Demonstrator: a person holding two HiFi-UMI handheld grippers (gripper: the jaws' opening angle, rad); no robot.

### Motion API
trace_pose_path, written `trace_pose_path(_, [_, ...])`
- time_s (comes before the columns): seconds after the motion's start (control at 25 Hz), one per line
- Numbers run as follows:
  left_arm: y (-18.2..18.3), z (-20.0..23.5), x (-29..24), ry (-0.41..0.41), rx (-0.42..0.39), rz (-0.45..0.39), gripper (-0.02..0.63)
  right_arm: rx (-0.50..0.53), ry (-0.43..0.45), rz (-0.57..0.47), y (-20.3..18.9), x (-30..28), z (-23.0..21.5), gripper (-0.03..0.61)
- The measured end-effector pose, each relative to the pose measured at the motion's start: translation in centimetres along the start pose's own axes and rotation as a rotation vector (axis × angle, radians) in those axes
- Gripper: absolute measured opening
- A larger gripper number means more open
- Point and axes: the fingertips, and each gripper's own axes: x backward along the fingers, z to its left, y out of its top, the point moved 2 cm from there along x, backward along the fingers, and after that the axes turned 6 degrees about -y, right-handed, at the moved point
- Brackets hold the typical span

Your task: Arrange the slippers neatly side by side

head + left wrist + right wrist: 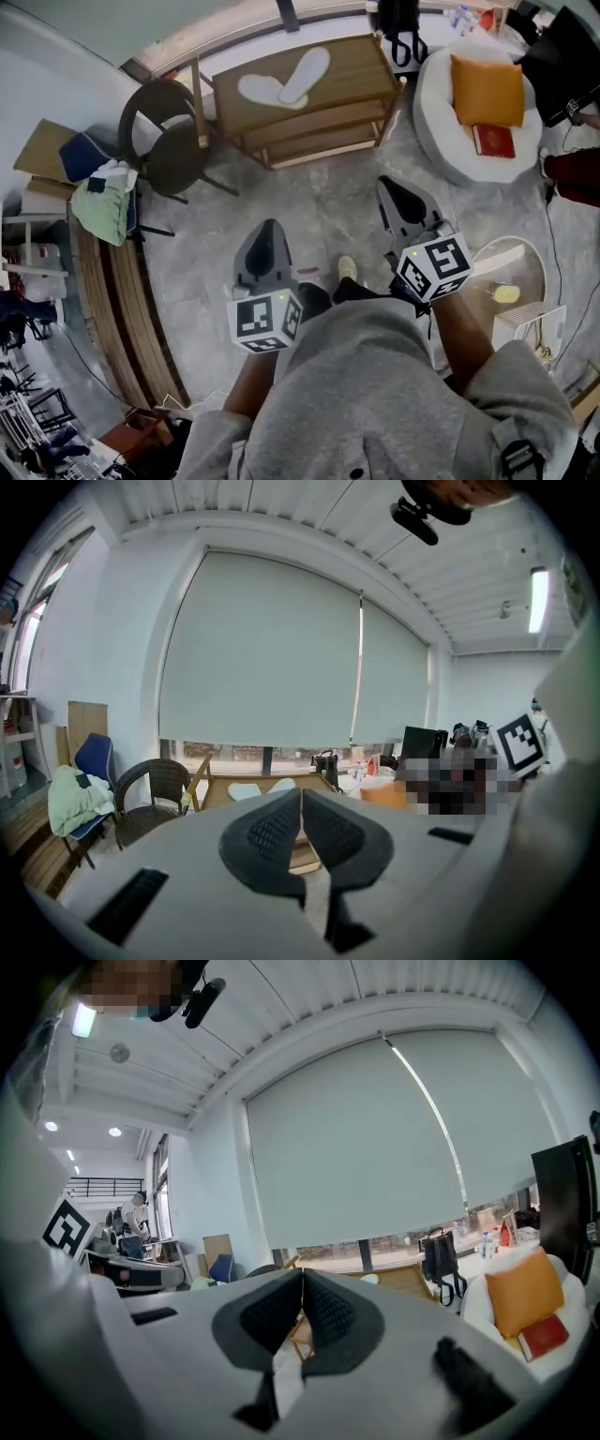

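At far left, a blue chair (pixel 82 155) piled with a green cloth (pixel 103 208) stands beside a dark wicker chair (pixel 164 131), which sits just off the left end of the wooden worktop (pixel 361 64). The slippers (pixel 286 81), both white, lie on the worktop's top board, toward its left half. One lies flat and the other lies slanted, its heel overlapping the first.

Nearer, and well apart from the worktop, the left gripper (pixel 270 229) hangs over the floor with its jaws pressed together and nothing between them. The right gripper (pixel 388 187) is a little farther forward, also closed and empty. At far right a white round seat (pixel 441 141) holds an orange cushion (pixel 486 91) and a red book (pixel 494 141).

The overlap looks like the main hazard. Pulling the lower slipper first would probably drag the upper one with it, perhaps off the board's edge. Both slippers look thin and flat, so a gripper coming in low may shove one along rather than pinch it. The wicker chair could crowd the left gripper's way in.
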Motion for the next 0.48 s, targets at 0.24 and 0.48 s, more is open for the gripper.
trace_pose_path(0.24, [0.5,-0.4,-0.5,-0.009,-0.018,-0.015,0.02,0.013,0.003,-0.015,0.4,0.0,-0.4,0.025])
trace_pose_path(0.48, [1.6,-0.4,-1.2,-0.021,-0.031,-0.042,0.02,0.02,0.0,-0.029,0.9,-0.4,-0.6,0.025])
